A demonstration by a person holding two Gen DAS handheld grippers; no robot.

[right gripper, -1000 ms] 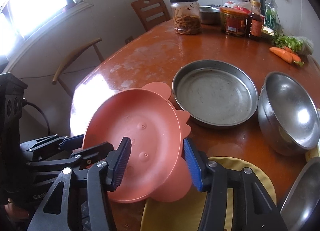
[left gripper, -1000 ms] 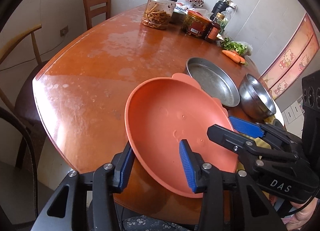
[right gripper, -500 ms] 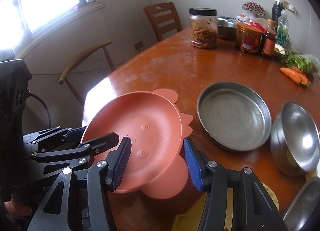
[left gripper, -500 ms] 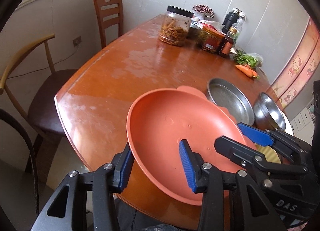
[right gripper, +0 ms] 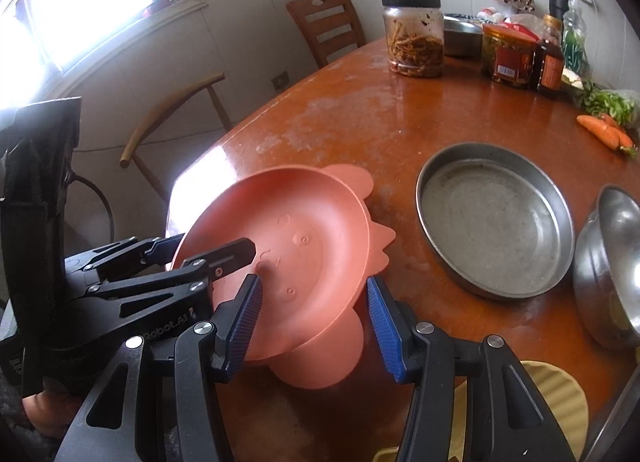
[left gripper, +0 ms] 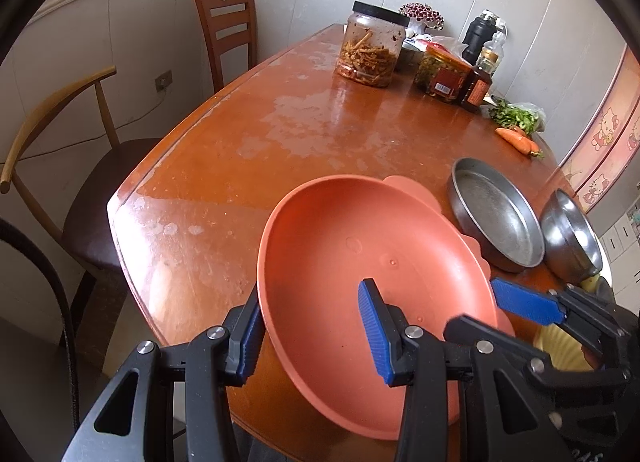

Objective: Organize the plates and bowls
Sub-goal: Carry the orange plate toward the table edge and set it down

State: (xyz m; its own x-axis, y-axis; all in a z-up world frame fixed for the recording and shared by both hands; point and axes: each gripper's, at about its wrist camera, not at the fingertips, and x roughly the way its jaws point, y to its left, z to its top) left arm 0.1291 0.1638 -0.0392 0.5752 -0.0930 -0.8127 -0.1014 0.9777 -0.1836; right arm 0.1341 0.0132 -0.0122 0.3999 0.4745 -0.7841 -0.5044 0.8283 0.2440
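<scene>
A salmon-pink plastic plate with ear-shaped tabs (left gripper: 352, 262) (right gripper: 296, 246) is held tilted above the near end of the wooden table. My left gripper (left gripper: 308, 330) has its jaws either side of the plate's left rim. My right gripper (right gripper: 312, 318) straddles the plate's right rim; it also shows in the left wrist view (left gripper: 520, 302). A round steel pan (right gripper: 494, 218) (left gripper: 496, 210) and a steel bowl (right gripper: 612, 262) (left gripper: 572, 238) sit on the table to the right. A yellow plate (right gripper: 560, 394) lies at the near right edge.
The orange wooden table (left gripper: 248, 166) carries a large jar of pickles (left gripper: 372, 46), smaller jars and bottles (left gripper: 448, 74), greens and carrots (left gripper: 516, 134) at the far end. Two chairs (left gripper: 228, 30) stand along the left side by the wall.
Both grippers and the pink plate have drawn back toward the near table edge and risen. The steel pan and bowl now lie farther away. The plate stays tilted.
</scene>
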